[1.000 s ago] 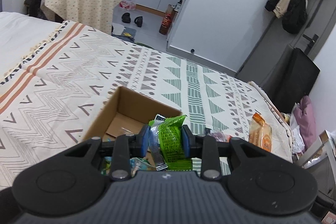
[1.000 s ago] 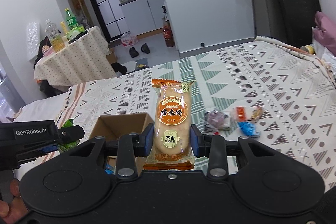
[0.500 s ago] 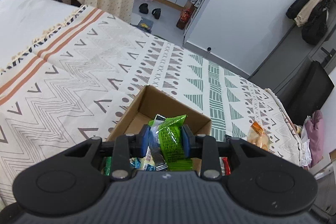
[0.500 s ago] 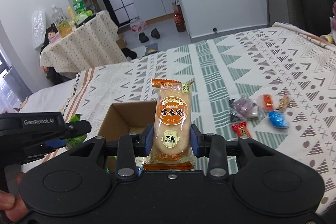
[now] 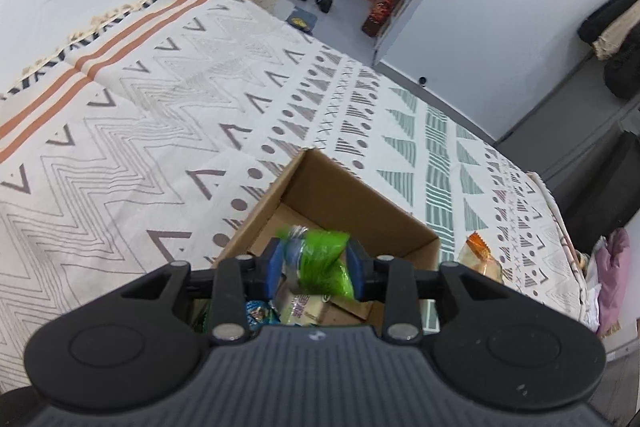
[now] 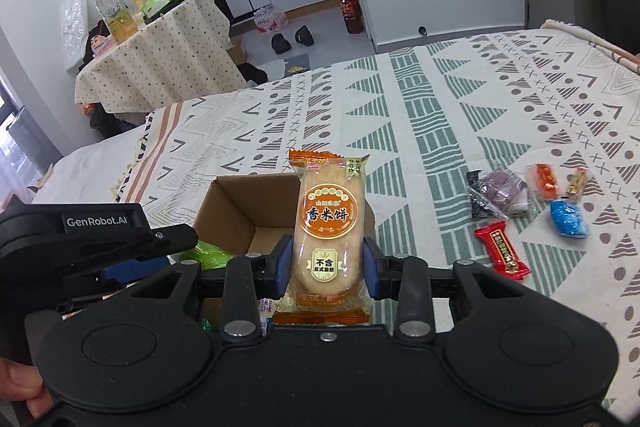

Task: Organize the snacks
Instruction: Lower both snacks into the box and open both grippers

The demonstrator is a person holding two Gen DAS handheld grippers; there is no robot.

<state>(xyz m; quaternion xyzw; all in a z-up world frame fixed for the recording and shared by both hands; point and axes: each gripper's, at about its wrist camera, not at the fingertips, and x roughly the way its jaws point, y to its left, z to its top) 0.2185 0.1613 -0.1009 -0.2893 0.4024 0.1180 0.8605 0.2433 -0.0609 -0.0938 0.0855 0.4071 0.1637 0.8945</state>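
dropping snacks into the box (image 5: pixel 352 203) is the step in hand: the left tongs (image 5: pixel 316 265) hang over its open top with a green packet (image 5: pixel 326 259) between the pads, and the jaws are opening, so the packet looks blurred and about to slip down onto the wrappers already lying in the box. the right tongs (image 6: pixel 329 261) are clenched on an orange rice cracker (image 6: pixel 329 223), held upright just in front of the box (image 6: pixel 256 203) and a little to its right, not yet over the opening. four or five loose snacks (image 6: pixel 500 245) lie on the bed (image 6: pixel 460 99) well to the right of the box, among them a red bar, a blue packet and a purple one. next, by my reading, the left tongs need to spread enough for the green packet to fall clear, then lift away so the right can carry the cracker over the opening and let go; after that the loose ones on the bed remain to be fetched. compared with a second ago, both tongs have come lower and closer to the box, which now fills more of each view with its inside showing, and the left grip, tight then, has begun to loosen, while the right grip is unchanged.
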